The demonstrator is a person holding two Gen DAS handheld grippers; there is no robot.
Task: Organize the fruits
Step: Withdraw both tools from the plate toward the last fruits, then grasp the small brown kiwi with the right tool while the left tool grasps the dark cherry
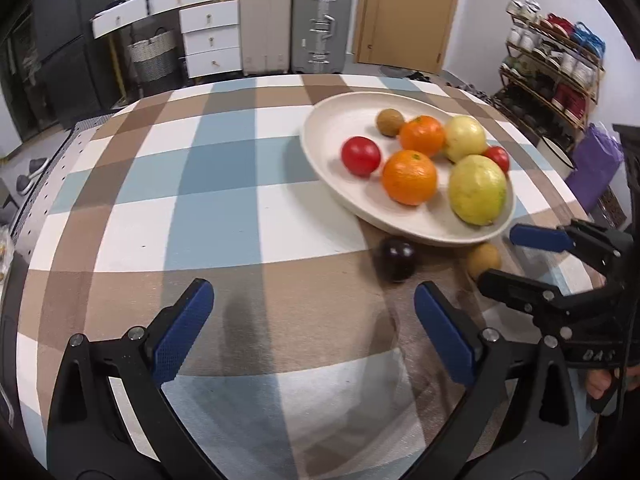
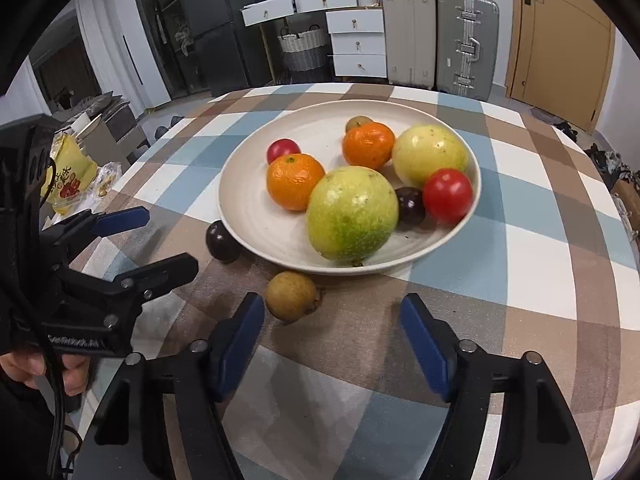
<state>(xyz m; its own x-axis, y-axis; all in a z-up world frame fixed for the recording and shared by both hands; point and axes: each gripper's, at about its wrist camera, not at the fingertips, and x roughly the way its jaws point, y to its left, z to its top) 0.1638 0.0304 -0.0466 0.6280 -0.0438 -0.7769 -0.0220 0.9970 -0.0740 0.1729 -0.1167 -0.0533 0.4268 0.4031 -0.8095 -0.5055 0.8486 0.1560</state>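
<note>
A cream plate (image 1: 332, 128) (image 2: 248, 216) on the checked tablecloth holds two oranges (image 1: 409, 176), two yellow-green guavas (image 2: 352, 213), two red tomatoes (image 1: 360, 155), a brown kiwi (image 1: 390, 121) and a dark plum (image 2: 411, 205). A second dark plum (image 1: 396, 258) (image 2: 220, 240) and a brown round fruit (image 1: 483, 259) (image 2: 291, 295) lie on the cloth beside the plate's near rim. My left gripper (image 1: 312, 312) (image 2: 160, 236) is open and empty, left of the plum. My right gripper (image 2: 332, 320) (image 1: 504, 252) is open and empty, with the brown fruit just ahead of its left finger.
The round table's far edge (image 1: 256, 78) drops off toward suitcases (image 1: 292, 20), white drawers and a door. A shoe rack (image 1: 556, 68) stands at the right. Yellow snack bags (image 2: 72, 172) lie off the table's left side.
</note>
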